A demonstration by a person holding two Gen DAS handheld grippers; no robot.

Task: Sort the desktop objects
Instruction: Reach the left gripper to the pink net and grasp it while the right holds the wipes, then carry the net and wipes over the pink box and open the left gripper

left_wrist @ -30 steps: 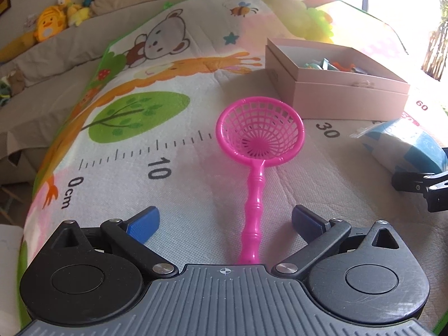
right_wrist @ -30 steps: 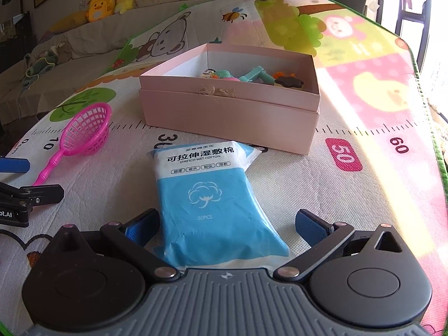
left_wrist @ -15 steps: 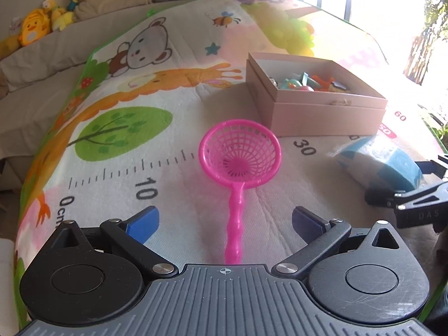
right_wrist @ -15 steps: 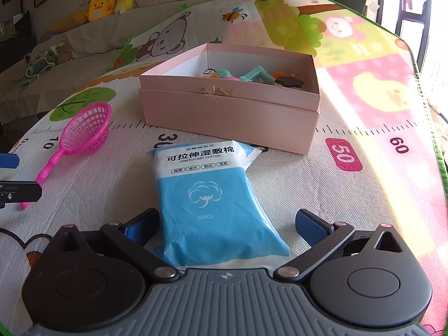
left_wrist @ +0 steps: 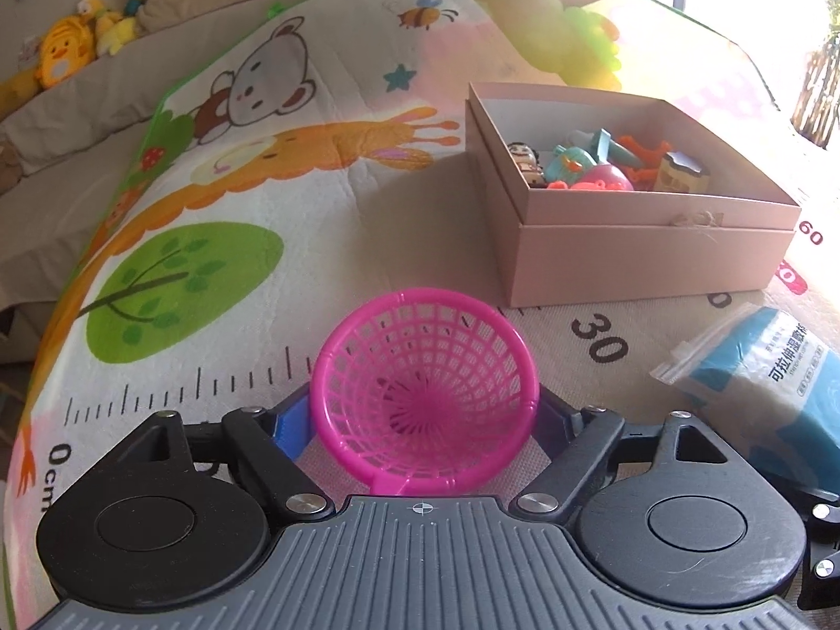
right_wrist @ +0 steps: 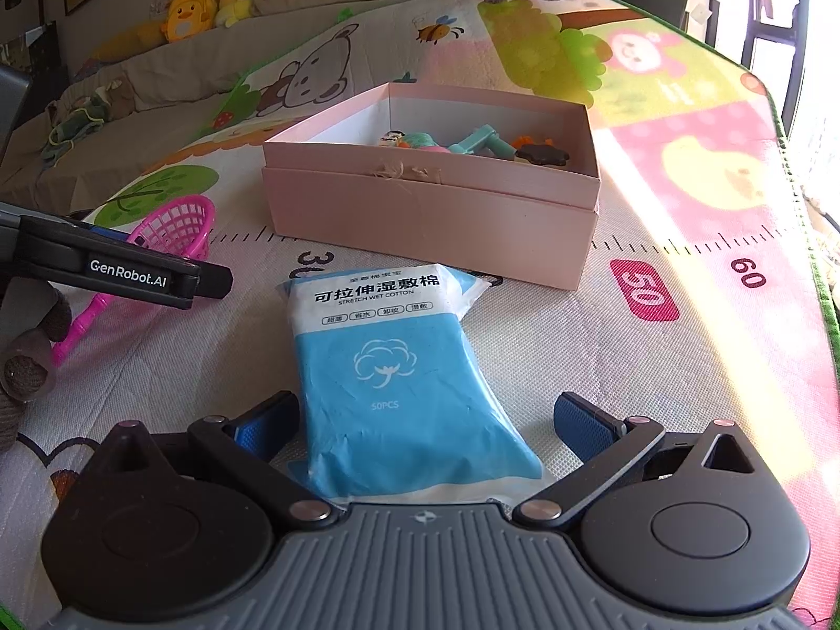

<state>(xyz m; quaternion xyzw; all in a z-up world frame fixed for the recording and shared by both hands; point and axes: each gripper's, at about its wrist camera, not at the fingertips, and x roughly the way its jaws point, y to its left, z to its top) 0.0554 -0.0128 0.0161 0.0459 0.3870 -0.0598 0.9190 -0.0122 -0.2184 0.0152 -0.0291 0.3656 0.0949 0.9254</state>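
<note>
Left gripper (left_wrist: 424,415) straddling the pink scoop net (left_wrist: 425,383); right gripper (right_wrist: 422,422) spread wide around the blue cotton pack (right_wrist: 399,367).

Left to right on the play mat (left_wrist: 220,199): the net's basket sits between the left fingers (left_wrist: 291,422), both pads close to its rim, but contact is hidden, so can't tell if it's clamped or loose. In the right wrist view the net handle angles down toward the mat. Pink box (left_wrist: 630,226) stands beyond the net, a little to its right, with small toys (left_wrist: 577,168) inside. Cotton pack lies flat in front of the box, right fingers (right_wrist: 580,428) apart from its sides, nothing gripped.
</note>
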